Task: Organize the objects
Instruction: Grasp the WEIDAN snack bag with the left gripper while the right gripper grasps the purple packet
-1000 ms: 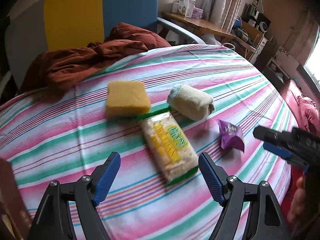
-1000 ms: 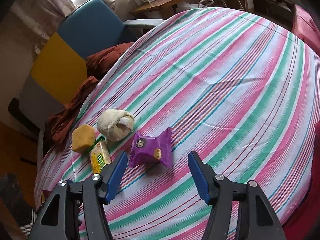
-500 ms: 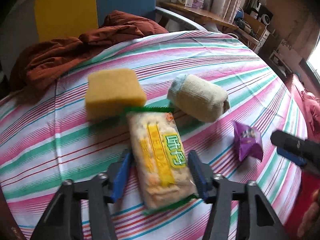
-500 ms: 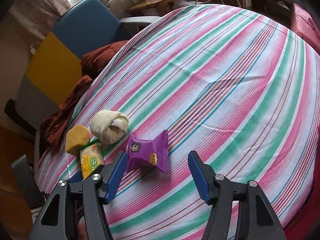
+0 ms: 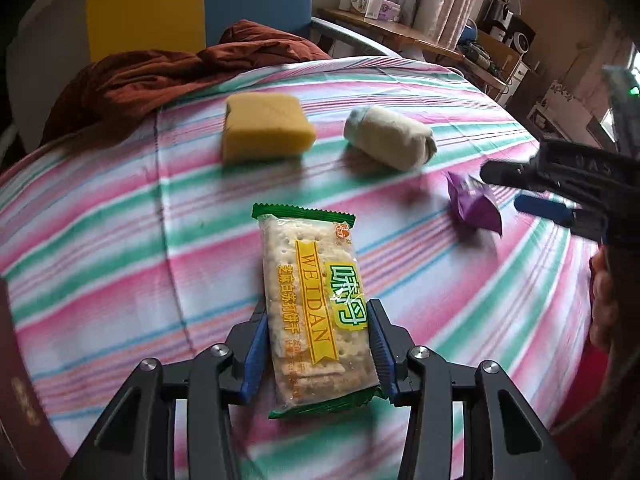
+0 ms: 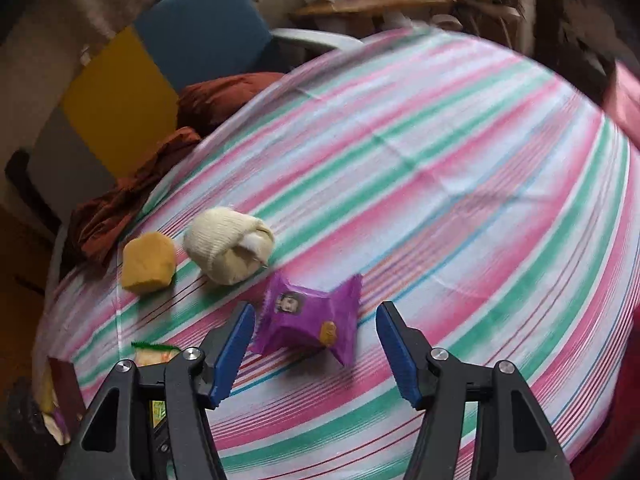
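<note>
My left gripper (image 5: 316, 348) is closing on the green-edged clear cracker packet with a yellow band (image 5: 312, 300); its blue pads press both long sides of the packet's near half. The packet sits toward the near edge of the striped pink, green and white tabletop (image 5: 120, 240).

My right gripper (image 6: 316, 344) stands open, jaws apart, the crinkled purple snack wrapper (image 6: 308, 316) lying just ahead between the tips, untouched (this view is blurred).

Farther in, toward the far-left edge: a yellow sponge block (image 5: 264, 132) and a rolled cream sock bundle (image 5: 390, 142), side by side, apart. A crumpled rust-brown cloth (image 5: 160, 76) overlaps the far-left edge.
</note>
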Available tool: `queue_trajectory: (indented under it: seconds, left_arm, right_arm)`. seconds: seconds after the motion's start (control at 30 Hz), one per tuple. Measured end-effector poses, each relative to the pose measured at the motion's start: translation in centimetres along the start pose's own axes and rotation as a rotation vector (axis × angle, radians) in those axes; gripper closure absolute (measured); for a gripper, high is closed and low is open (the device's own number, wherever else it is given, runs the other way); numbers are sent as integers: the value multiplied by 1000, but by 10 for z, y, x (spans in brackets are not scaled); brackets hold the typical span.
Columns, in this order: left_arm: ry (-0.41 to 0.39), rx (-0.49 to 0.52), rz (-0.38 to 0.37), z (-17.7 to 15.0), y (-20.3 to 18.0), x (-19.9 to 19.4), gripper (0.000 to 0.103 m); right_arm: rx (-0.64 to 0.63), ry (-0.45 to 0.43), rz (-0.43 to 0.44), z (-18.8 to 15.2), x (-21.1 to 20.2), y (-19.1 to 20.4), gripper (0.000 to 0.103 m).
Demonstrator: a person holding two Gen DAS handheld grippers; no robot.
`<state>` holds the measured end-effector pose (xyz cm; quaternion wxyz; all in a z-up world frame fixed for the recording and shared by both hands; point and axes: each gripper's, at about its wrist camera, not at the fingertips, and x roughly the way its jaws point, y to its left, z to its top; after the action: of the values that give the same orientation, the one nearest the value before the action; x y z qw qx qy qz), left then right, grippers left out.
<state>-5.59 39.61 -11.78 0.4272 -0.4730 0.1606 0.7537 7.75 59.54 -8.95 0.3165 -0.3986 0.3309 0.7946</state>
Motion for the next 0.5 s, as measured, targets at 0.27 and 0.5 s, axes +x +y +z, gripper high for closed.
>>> queue_trajectory:
  seconds: [0.27, 0.5]
  left_arm:
    - [8, -2, -12, -23, 12, -19, 57]
    - [14, -21, -30, -24, 15, -18, 56]
  right_arm:
    - [-455, 73, -86, -16, 3, 47, 38]
    - [-721, 153, -107, -15, 26, 52, 38]
